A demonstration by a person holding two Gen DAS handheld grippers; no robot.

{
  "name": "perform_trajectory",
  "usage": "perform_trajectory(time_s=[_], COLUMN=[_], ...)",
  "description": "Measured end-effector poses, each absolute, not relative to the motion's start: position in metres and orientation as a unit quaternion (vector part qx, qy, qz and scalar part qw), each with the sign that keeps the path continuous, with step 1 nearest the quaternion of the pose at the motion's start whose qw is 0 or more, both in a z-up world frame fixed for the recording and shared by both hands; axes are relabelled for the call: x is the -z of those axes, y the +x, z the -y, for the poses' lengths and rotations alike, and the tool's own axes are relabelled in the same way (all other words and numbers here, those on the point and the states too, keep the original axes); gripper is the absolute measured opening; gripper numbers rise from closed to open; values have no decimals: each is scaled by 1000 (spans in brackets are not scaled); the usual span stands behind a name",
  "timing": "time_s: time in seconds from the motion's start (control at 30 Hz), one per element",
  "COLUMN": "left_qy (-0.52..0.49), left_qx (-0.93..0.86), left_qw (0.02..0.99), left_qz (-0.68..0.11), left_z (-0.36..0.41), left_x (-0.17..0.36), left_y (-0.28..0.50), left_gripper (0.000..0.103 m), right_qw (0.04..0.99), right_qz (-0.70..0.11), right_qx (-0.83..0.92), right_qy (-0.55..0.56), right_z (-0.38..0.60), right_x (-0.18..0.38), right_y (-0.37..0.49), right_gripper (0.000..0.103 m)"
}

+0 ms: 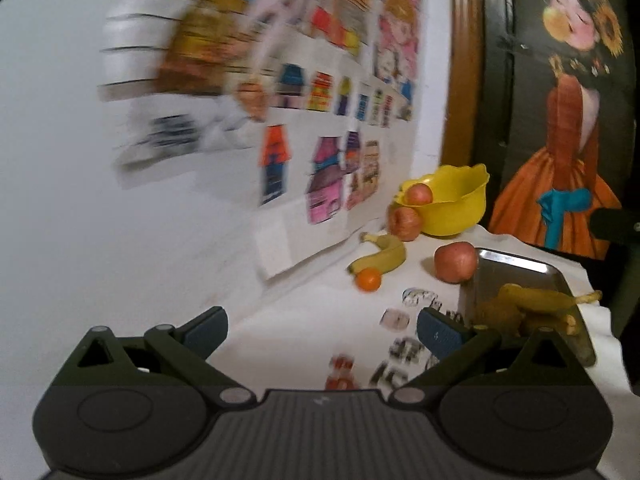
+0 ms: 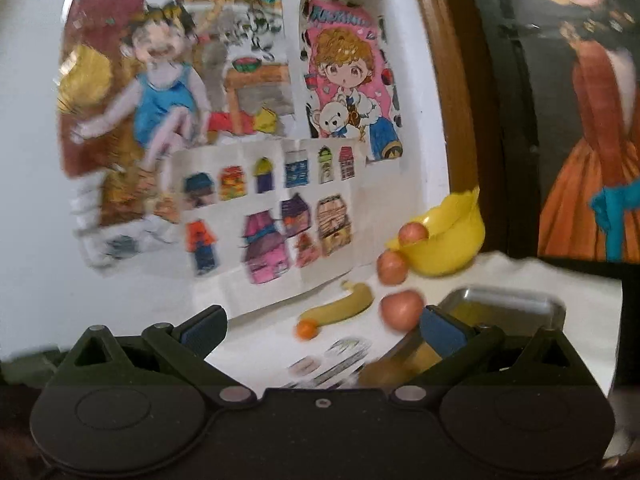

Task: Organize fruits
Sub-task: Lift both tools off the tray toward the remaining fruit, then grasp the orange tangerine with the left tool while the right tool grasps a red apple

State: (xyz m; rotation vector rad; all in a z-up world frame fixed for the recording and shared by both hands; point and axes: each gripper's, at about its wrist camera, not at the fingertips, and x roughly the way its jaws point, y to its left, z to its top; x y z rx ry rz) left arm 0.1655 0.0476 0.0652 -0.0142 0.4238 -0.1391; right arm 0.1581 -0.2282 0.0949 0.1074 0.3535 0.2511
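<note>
A yellow bowl [image 1: 452,204] [image 2: 448,244] stands at the table's far end with one apple [image 1: 418,194] [image 2: 414,233] inside it. A second apple [image 1: 404,222] [image 2: 392,267] rests against the bowl. A banana [image 1: 380,254] [image 2: 340,306] and a small orange [image 1: 368,279] [image 2: 307,329] lie beside it, and a third apple [image 1: 456,261] [image 2: 402,310] touches a metal tray [image 1: 516,266] [image 2: 504,300]. The tray holds a banana [image 1: 540,298] and brownish fruit [image 1: 498,314]. My left gripper [image 1: 322,328] is open and holds nothing. My right gripper [image 2: 324,330] is open too, well short of the fruit.
The table [image 1: 320,320] is covered by a white cloth printed with small pictures. Coloured drawings [image 2: 260,160] hang on the white wall along the left. A wooden frame [image 1: 464,60] and a dark painting [image 1: 568,120] stand behind the bowl. The cloth's right edge [image 2: 616,320] drops off past the tray.
</note>
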Motion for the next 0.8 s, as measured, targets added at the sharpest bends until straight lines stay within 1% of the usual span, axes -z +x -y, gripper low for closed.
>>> perform_trajectory(time_s=[0.07, 0.17, 0.37, 0.5, 0.8], left_qy=[8, 14, -5, 6, 64], left_qx=[81, 95, 103, 108, 106], left_qw=[973, 967, 951, 934, 918], left_qz=[-217, -236, -291, -341, -377], left_z=[-34, -13, 12, 19, 37], left_x=[-61, -49, -28, -25, -17], left_y=[196, 242, 309, 334, 366], left_gripper=[102, 102, 102, 102, 102], right_qw=[969, 957, 951, 942, 915], right_qz=[-198, -229, -245, -287, -373], right_qx=[-148, -180, -186, -170, -150], right_qy=[22, 9, 44, 38, -30], right_z=[237, 254, 274, 272, 259], right_x=[-85, -65, -38, -35, -32], right_y=[201, 258, 313, 341, 400], right_gripper=[102, 102, 102, 102, 102])
